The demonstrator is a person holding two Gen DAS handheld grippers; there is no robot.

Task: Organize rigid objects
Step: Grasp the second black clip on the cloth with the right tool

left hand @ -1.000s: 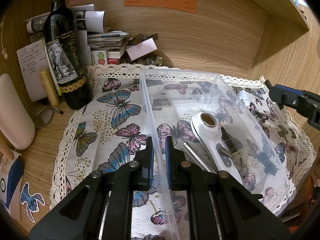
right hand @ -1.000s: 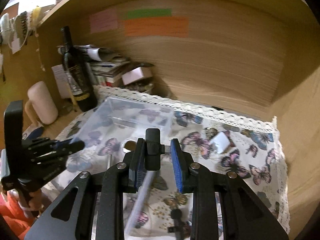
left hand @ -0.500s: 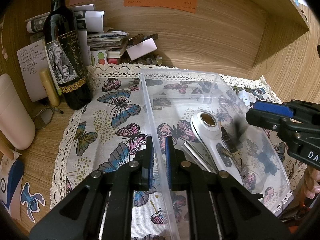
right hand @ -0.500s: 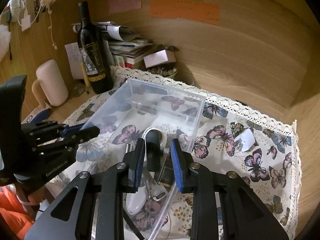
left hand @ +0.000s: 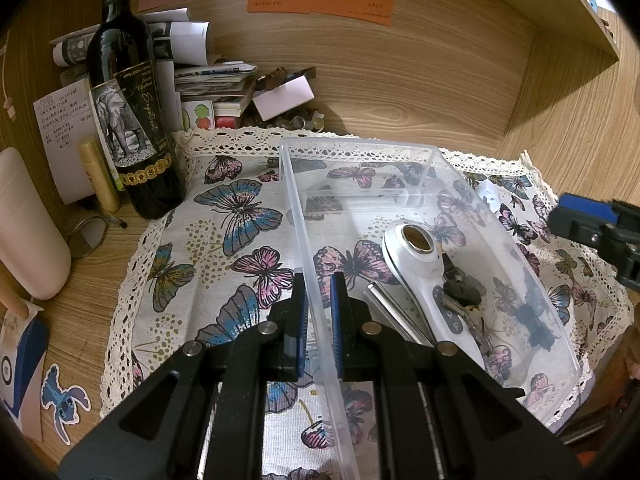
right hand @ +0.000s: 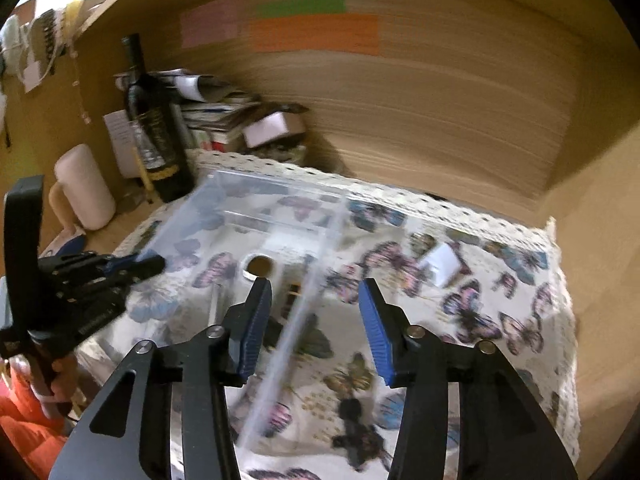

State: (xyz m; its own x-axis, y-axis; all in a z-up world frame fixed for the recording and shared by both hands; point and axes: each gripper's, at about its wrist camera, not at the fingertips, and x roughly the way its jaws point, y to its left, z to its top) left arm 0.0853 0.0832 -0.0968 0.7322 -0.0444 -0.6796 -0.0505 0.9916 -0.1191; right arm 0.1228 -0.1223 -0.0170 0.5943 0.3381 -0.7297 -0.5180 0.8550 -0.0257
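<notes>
- The left gripper is pointing steeply downward, its blue ribbed pads pinching the near long wall of the clear plastic bin.
- The right gripper is tilting down above the bin's other long wall, its jaws opening with nothing pressed between them; the thin wall edge is showing in the gap below, though blur is hiding how far beneath it lies.
- In the left wrist view the right gripper is sitting well off to the right of the left one, past the far wall.
- Inside the bin, just right of the left gripper's pads, a smooth white handheld device with a round brown-centred head is lying lengthwise.
- A silvery metal tube is lying against its left side, and a dark fob with metal keys is resting against its right.
- The bin is rigid, transparent and straight-sided, standing on a woven butterfly-print cloth with a lace border.
- A small white block is lying on the cloth ahead and right of the right gripper, outside the bin.
- Ahead and left of the left gripper, a dark glass wine bottle is standing upright at the cloth's corner, beside a pale rounded container.
- Bare cloth is lying open left of the bin; wooden walls are closing in behind and on the right.
</notes>
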